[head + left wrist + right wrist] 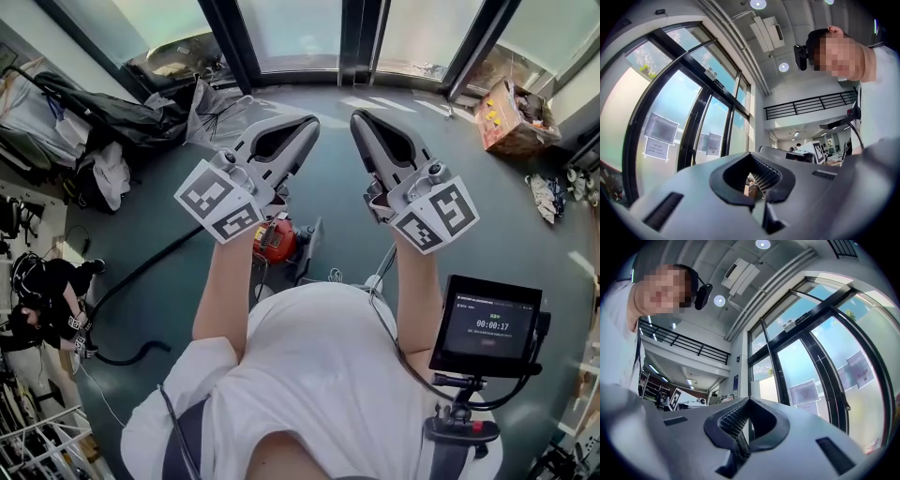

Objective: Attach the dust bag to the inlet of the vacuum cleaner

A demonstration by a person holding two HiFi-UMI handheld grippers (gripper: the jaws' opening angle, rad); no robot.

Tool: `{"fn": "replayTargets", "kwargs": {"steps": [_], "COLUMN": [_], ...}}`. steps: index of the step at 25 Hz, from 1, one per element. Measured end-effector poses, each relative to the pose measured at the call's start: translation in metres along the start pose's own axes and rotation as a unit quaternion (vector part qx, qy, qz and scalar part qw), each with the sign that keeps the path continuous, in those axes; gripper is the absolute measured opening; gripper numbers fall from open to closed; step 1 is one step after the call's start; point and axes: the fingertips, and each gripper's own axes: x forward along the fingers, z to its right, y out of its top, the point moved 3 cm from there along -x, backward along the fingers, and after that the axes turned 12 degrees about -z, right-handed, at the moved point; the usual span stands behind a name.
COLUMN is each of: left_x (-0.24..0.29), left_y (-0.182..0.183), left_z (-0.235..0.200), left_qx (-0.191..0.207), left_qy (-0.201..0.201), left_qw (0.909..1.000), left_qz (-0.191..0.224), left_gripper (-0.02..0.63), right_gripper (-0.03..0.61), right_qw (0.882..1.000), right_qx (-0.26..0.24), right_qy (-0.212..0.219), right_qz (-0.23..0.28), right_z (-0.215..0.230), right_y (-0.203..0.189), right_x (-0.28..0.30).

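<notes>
Tall glass doors (291, 33) close off the far edge of a dark teal floor (337, 187). At far left a heap of dark bags (84, 112) lies by the wall, and a black hose (141, 277) curves across the floor. The left tool (307, 124) is held out ahead of the person's white shirt (319, 375), its jaws pressed together with nothing between them (in its own view the tips touch, with only window and ceiling beyond). Below it, just right of the left forearm (225, 291), the red vacuum cleaner (275, 240) sits on the floor. The right tool (360, 118) is held beside the left one, well above the vacuum cleaner, its jaws likewise together and empty. A cardboard box (511, 117) stands at far right, and a small dark screen (487, 323) hangs by the right elbow.
</notes>
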Motion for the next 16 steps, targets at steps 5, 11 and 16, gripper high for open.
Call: {"fn": "replayTargets", "kwargs": {"steps": [5, 11, 16], "left_x": [0.0004, -0.0003, 0.0003], "left_y": [-0.0027, -0.0080, -0.0082], "left_z": [-0.0015, -0.0042, -0.0057], "left_qx": [-0.008, -0.022, -0.026], "left_qy": [0.004, 0.013, 0.015], "left_qw": [0.9999, 0.9996, 0.9995], "left_qz": [-0.010, -0.010, -0.009], "left_gripper": [0.006, 0.006, 0.006], "right_gripper": [0.005, 0.006, 0.005], "right_qw": [1.000, 1.000, 1.000], "right_qx": [0.006, 0.016, 0.021], "right_qy": [0.001, -0.002, -0.005], "right_qz": [-0.007, -0.012, -0.012], "right_z": [-0.0013, 0.0017, 0.0051], "right_y": [-0.0028, -0.0085, -0.0093], "right_x": [0.0024, -0.0002, -0.0007]}}
